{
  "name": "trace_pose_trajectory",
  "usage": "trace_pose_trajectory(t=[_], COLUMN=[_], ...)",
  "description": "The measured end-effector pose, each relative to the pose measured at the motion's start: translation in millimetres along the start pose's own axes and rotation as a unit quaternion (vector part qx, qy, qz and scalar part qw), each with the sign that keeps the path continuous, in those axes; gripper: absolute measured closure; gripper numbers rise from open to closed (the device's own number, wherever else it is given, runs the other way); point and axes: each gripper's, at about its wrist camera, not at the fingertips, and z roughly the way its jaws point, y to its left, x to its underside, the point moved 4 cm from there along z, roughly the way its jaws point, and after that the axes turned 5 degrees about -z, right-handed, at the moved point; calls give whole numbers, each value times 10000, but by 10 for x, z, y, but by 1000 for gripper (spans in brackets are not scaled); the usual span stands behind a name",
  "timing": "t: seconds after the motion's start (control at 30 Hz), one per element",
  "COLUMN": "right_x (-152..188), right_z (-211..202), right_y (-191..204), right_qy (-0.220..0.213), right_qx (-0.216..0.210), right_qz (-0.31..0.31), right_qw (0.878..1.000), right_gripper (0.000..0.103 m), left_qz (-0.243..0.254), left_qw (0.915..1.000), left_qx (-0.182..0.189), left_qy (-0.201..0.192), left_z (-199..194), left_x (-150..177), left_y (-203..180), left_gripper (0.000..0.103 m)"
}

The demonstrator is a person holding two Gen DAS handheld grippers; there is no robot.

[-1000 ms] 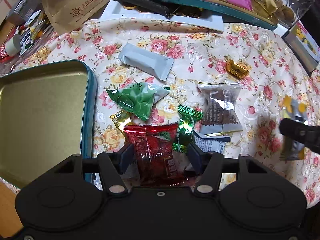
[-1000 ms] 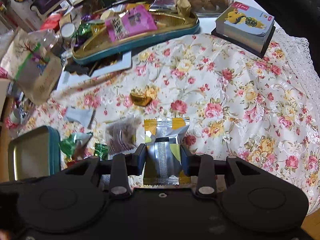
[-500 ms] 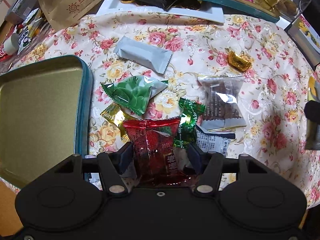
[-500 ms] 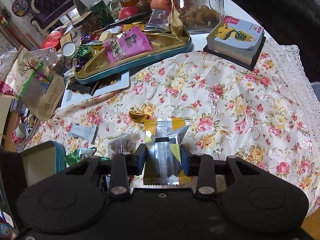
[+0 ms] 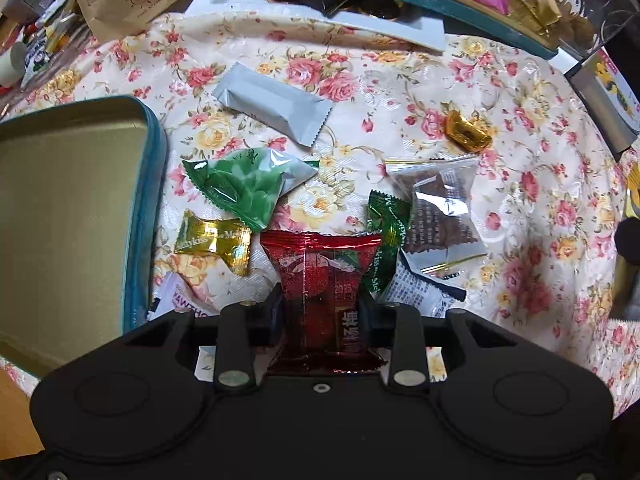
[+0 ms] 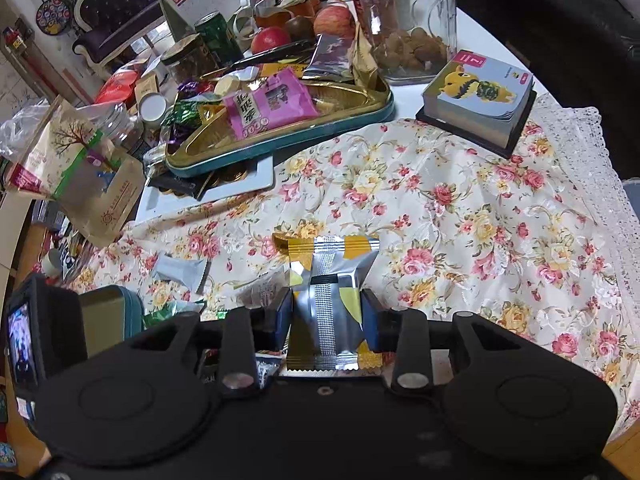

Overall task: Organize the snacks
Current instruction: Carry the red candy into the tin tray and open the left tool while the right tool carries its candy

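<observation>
Snacks: left tool (image 5: 320, 308), jaws just closing, is pinching one red packet (image 5: 324, 280); right tool (image 6: 326, 314) is pinching one silver-yellow packet (image 6: 330, 292).

Left wrist view: sitting on the left hand-held gripper (image 5: 320, 312), looking steeply down and close onto the floral cloth (image 5: 380, 92) and the empty tin (image 5: 152, 184). Right wrist view: riding the right hand-held gripper (image 6: 326, 316), facing forward at a shallower slant, taking in the worktop's far clutter and glass jar (image 6: 404, 20). Both are sharing the cloth, the tin (image 6: 130, 308), the grey packet (image 5: 276, 108) (image 6: 180, 272) and the snack tray (image 6: 288, 140).
</observation>
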Motion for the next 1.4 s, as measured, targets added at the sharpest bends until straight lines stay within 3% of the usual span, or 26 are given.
trace_pose_trajectory(t=[0.23,0.33,0.47,0.67,0.8,0.9,1.07,1.17,1.4], right_x=[-79,-109,-115,-58,-6,36,144,223,331], right_z=[-12,4,16,36,34,23,16,2,113], right_y=[62,202,533,1193,1631,1957,2409,2562,2750], right_qy=[-82,-95,-158,-181,-207,-202,-162,-151,-34], right_qx=[55,-4,-155,-630,-1016,-1306,-1672,-1790,-1877], right_qz=[220,218,-46,-529,-822,-1080,-1420,-1588,-1817], right_qw=[9997,9997,9997,9964,9912,9853,9755,9708,9653], right_gripper=[65,65,65,65,65,65,65,64,62], left_qz=[-62,-194,-596,-1139,-1391,-1713,-2112,-2218,-2109], left_qw=[9983,9963,9908,9751,9697,9690,9713,9692,9653], left_qx=[236,111,-251,-1158,-1440,-1485,-984,-952,-1320], left_qy=[-535,-831,-1191,-1508,-1402,-982,-487,-499,-789], left_z=[-560,-795,-1083,-1355,-1351,-1198,-1066,-1078,-1160], left_x=[-123,-217,-343,-575,-635,-603,-534,-497,-532], left_y=[244,492,937,1602,1983,2251,2494,2562,2589], left_gripper=[60,60,60,60,60,59,59,59,55])
